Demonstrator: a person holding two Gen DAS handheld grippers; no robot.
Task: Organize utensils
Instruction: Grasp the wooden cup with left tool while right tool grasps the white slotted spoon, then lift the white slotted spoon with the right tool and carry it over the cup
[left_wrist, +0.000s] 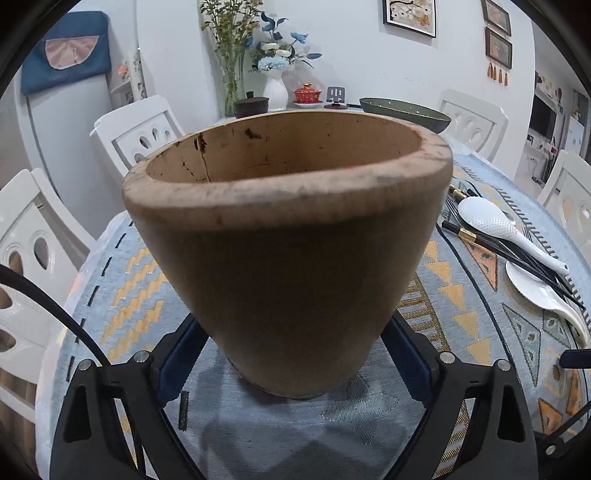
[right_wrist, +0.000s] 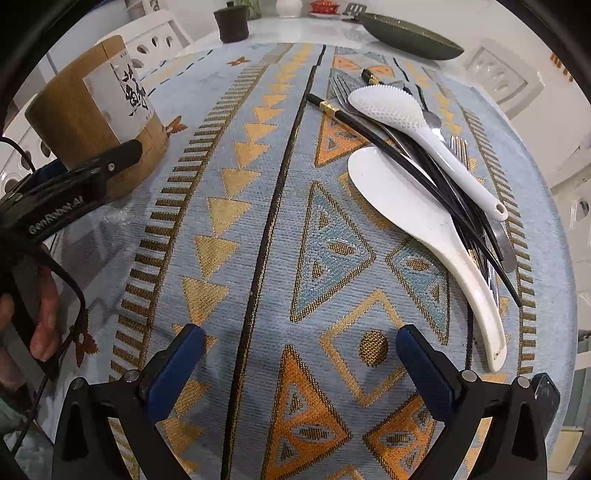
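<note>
A tall wooden utensil holder (left_wrist: 288, 240) stands upright and empty on the patterned cloth. My left gripper (left_wrist: 295, 332) is shut on its lower part, a blue pad on each side. The right wrist view shows the same holder (right_wrist: 92, 122) at the far left, with a white label, and one black finger of the left gripper (right_wrist: 110, 162) against it. My right gripper (right_wrist: 299, 336) hangs open over bare cloth with nothing between its fingers. To its right lies a pile of utensils: a dotted white rice paddle (right_wrist: 399, 114), a smooth white paddle (right_wrist: 406, 206), black chopsticks (right_wrist: 369, 127) and metal forks (right_wrist: 340, 88).
A dark green bowl (right_wrist: 410, 33) and a dark lidded cup (right_wrist: 232, 22) stand at the table's far end, with flower vases (left_wrist: 275, 88) and a red lidded cup (left_wrist: 306, 94) behind them. White chairs (left_wrist: 140, 136) ring the round table. A hand (right_wrist: 44, 314) holds the left gripper's handle.
</note>
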